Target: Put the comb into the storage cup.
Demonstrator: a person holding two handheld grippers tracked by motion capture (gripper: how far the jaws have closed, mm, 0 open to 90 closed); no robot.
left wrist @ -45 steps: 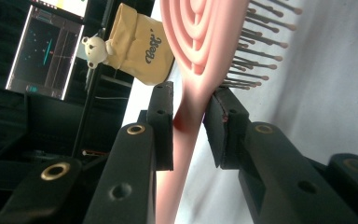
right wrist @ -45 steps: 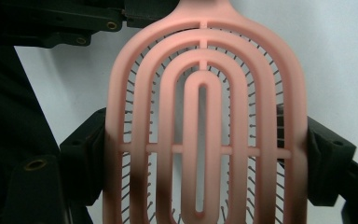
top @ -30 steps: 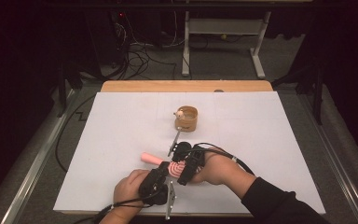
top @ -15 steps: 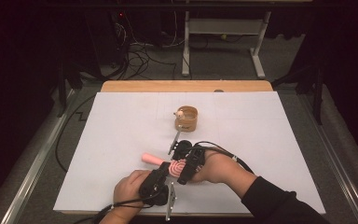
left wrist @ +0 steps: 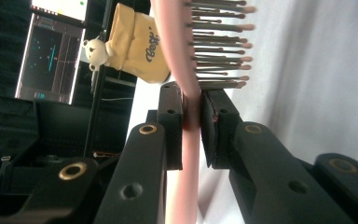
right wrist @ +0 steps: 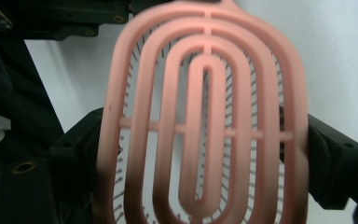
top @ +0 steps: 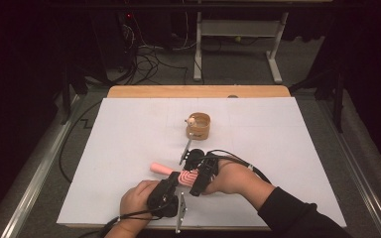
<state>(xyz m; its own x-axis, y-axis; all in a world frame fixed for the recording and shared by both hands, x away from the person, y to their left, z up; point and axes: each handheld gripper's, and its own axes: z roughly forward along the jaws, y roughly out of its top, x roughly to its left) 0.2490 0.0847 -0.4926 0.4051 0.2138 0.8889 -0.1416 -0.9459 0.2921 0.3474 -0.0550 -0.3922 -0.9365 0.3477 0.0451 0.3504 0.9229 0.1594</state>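
Observation:
A pink hairbrush (top: 185,176) with a vented oval head is held above the white table near its front edge, its handle end (top: 158,168) pointing left. My left gripper (top: 174,182) is shut on it: in the left gripper view the two jaws clamp the brush's thin neck (left wrist: 191,100) just below the bristles (left wrist: 219,46). My right gripper (top: 198,174) comes in from the right. Its jaws have just been opening and stand wide at either edge of the brush head (right wrist: 200,126), which lies between them. Whether the pads still touch its edges is hard to tell.
A tan round holder (top: 198,126) with a small bear figure stands at mid-table beyond the hands, also in the left gripper view as the holder (left wrist: 140,44). The white sheet (top: 124,144) covers the table. A wooden strip (top: 198,91) runs along its far edge. Cables lie on the floor behind.

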